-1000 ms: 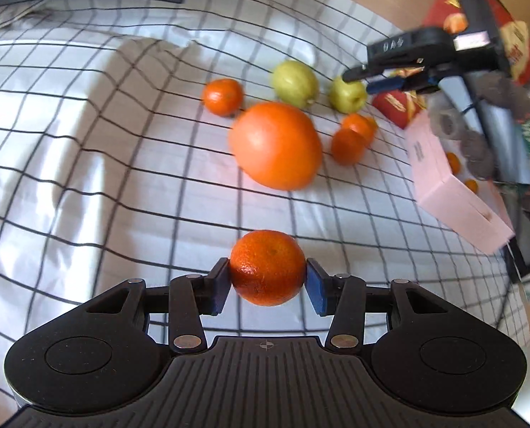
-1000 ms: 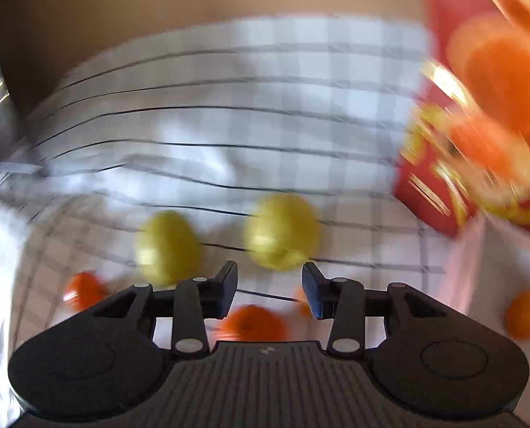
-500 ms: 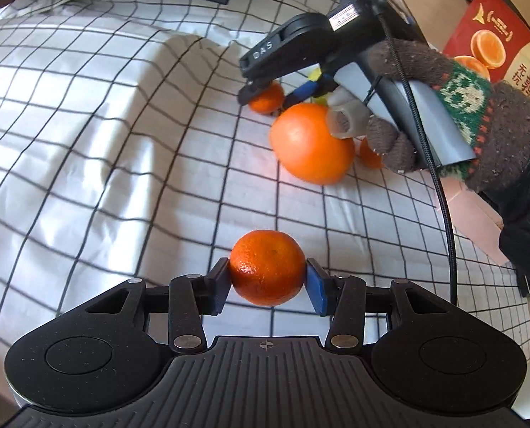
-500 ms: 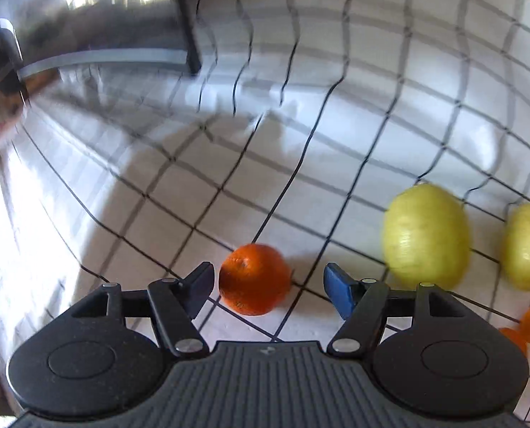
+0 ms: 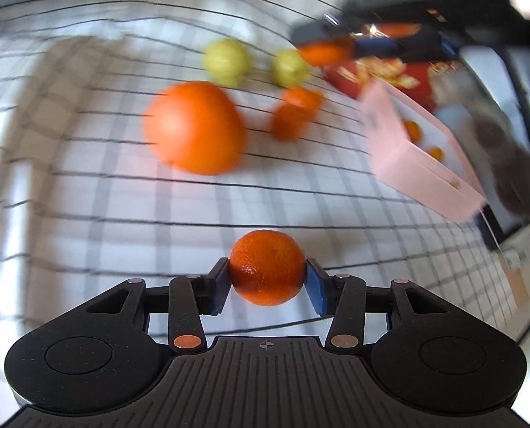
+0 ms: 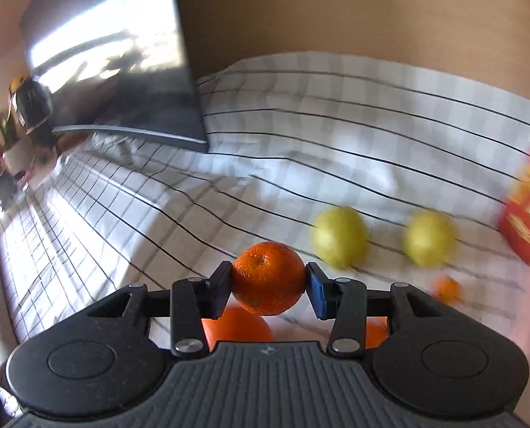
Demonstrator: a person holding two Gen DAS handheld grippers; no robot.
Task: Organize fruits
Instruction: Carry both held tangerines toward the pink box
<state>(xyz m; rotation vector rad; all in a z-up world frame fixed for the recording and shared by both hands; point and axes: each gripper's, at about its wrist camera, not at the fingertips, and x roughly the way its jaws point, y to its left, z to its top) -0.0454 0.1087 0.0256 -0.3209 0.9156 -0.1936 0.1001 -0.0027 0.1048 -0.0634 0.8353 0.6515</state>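
Observation:
My left gripper point(image 5: 267, 279) is shut on a small mandarin point(image 5: 267, 267), held above the checked cloth point(image 5: 86, 178). My right gripper point(image 6: 269, 281) has its jaws closing, and both pads press on a second mandarin point(image 6: 268, 274), lifted off the cloth. That same right gripper point(image 5: 339, 50) appears blurred at the top right of the left wrist view, carrying its mandarin point(image 5: 322, 53). On the cloth lie a large orange point(image 5: 193, 126), two yellow-green fruits point(image 5: 225, 60) point(image 5: 290, 67) and two small mandarins point(image 5: 289, 121).
An open pink box point(image 5: 418, 167) with small orange fruits inside stands at the right, a red printed carton point(image 5: 382, 75) behind it. A dark monitor point(image 6: 122, 82) stands at the cloth's far left. A gloved hand point(image 5: 507, 164) is at the right edge.
The right gripper closed on the mandarin that sat between its open jaws and lifted it, swinging right past the green fruits. The left gripper kept its mandarin while its view shifted.

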